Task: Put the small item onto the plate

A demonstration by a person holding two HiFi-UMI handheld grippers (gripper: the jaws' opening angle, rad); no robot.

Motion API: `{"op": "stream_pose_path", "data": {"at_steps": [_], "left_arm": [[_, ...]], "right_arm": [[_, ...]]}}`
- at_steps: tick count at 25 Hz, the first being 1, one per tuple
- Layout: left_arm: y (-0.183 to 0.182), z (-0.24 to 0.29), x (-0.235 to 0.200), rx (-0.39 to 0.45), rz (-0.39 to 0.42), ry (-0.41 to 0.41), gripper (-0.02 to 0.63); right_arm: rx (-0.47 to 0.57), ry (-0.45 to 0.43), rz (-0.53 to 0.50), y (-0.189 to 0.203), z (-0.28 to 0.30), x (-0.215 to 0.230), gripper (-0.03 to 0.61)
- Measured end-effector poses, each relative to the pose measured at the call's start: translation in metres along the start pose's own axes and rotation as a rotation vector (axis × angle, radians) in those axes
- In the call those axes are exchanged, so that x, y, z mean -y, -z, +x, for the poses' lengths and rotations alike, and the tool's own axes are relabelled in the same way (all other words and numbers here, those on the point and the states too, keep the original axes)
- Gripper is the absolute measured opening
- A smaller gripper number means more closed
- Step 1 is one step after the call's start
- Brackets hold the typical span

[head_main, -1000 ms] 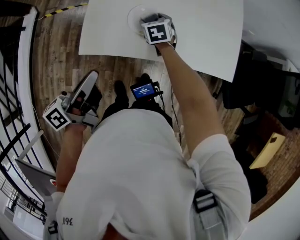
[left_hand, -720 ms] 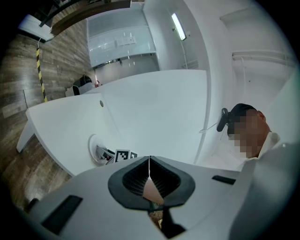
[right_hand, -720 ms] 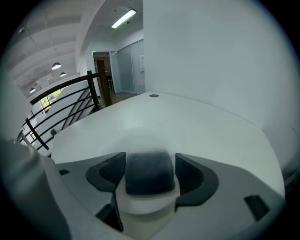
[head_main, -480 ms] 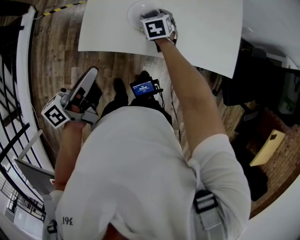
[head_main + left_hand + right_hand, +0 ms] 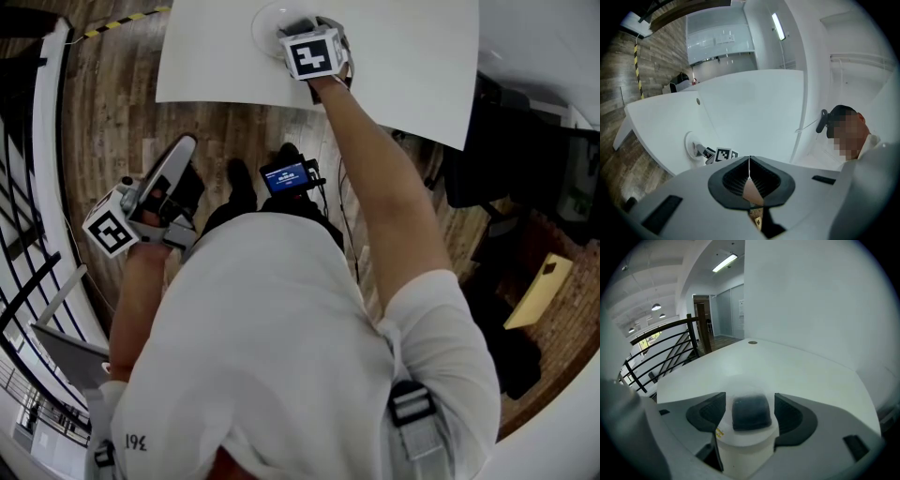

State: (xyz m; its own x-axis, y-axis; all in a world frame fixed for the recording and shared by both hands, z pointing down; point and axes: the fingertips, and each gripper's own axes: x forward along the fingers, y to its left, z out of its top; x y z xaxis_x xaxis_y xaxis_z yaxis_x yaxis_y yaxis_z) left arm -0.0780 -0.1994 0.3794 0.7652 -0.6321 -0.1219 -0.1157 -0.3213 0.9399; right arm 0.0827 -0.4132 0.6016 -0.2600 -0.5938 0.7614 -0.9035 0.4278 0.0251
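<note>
My right gripper [image 5: 296,30] reaches out over the white plate [image 5: 263,22] at the near edge of the white table [image 5: 403,56]. In the right gripper view the jaws of the right gripper [image 5: 751,409] stand either side of the small item [image 5: 747,446], a white round body with a dark top, and press against its sides. The plate shows only as a blur behind it. The left gripper view shows the plate [image 5: 692,143] with the right gripper's marker cube over it. My left gripper [image 5: 181,152] hangs low over the wooden floor, its jaws [image 5: 749,169] shut and empty.
A black device with a blue screen [image 5: 288,178] lies on the floor by the table edge. A black railing [image 5: 28,187] runs along the left and a laptop [image 5: 66,352] sits below it. Dark chairs [image 5: 487,159] stand to the right. A person [image 5: 848,129] sits beyond the table.
My right gripper has moved a little farther out over the plate with the item, then held still. The left gripper has barely shifted.
</note>
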Motion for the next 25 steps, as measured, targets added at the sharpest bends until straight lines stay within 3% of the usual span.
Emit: {"op": "stream_pose_path", "data": {"at_steps": [7, 11, 18, 25], "left_arm": [[0.006, -0.001, 0.010, -0.002, 0.002, 0.027, 0.008], [0.008, 0.000, 0.015, -0.008, 0.001, 0.042, 0.008], [0.014, -0.002, 0.023, -0.014, 0.002, 0.077, 0.006], [0.020, 0.002, 0.036, -0.025, 0.004, 0.111, 0.008]], "right_arm": [[0.077, -0.064, 0.076, -0.018, -0.031, -0.007, 0.313], [0.173, -0.058, 0.082, -0.039, -0.060, 0.001, 0.206], [0.252, -0.116, 0.172, -0.043, -0.106, -0.008, 0.002], [0.325, -0.154, 0.215, -0.045, -0.159, -0.011, 0.002]]}}
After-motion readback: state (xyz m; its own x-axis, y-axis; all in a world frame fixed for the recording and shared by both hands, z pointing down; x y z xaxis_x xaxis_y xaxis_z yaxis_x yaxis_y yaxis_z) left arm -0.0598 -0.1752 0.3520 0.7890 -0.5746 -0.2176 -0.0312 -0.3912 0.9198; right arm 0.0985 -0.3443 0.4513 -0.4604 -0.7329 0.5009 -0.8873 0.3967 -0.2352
